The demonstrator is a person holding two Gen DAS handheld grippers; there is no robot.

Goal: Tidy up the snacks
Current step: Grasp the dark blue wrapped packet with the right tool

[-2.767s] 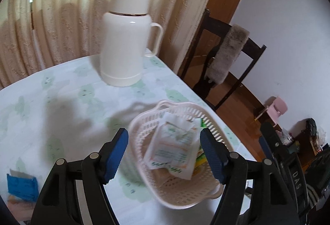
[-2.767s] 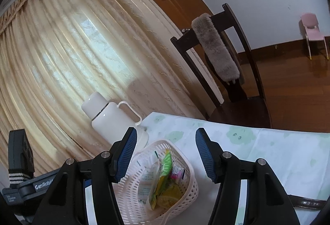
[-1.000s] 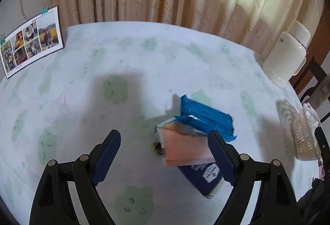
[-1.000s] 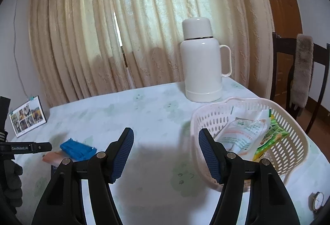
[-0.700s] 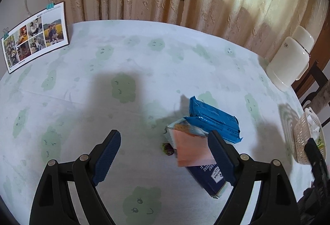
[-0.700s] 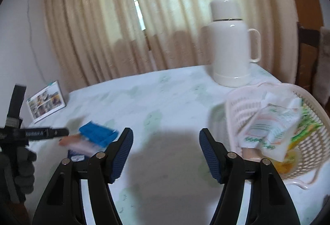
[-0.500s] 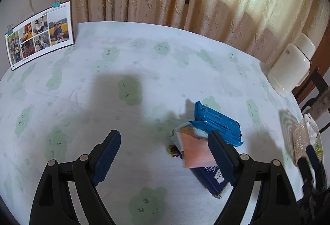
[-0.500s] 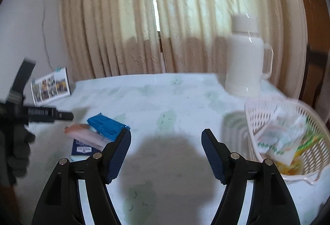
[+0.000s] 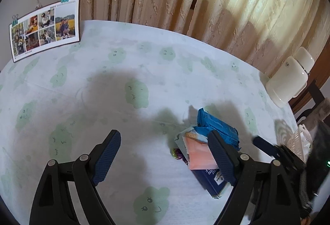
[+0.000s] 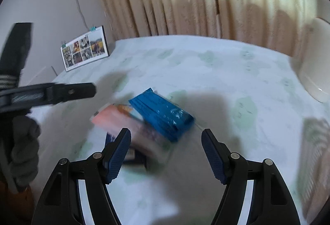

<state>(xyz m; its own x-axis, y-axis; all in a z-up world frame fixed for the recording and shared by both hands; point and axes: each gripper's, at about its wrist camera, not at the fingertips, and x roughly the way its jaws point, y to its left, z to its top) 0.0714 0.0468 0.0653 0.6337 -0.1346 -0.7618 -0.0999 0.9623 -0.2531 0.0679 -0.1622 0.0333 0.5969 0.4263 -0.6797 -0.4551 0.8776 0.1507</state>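
Cream curtains behind, green-patterned counter (image 9: 132, 72) below: my right gripper (image 10: 166, 155) and left gripper (image 9: 165, 158) gape empty. At twelve o'clock, the crinkly blue foil snack packet (image 10: 163, 115) overlaps the pink one (image 10: 123, 122), light, slippery, crushable; I'd pinch its long sides.

I can read "MEET" atop the photo collage card (image 9: 44, 28); the dark blue box (image 9: 213, 178) carries white print, too small for me to make out.

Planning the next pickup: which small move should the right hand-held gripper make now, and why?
Probably ease the right hand-held gripper forward and down onto the blue packet: its jaws, just opened wider, stand empty, and the packet lies on top of the pile just ahead.
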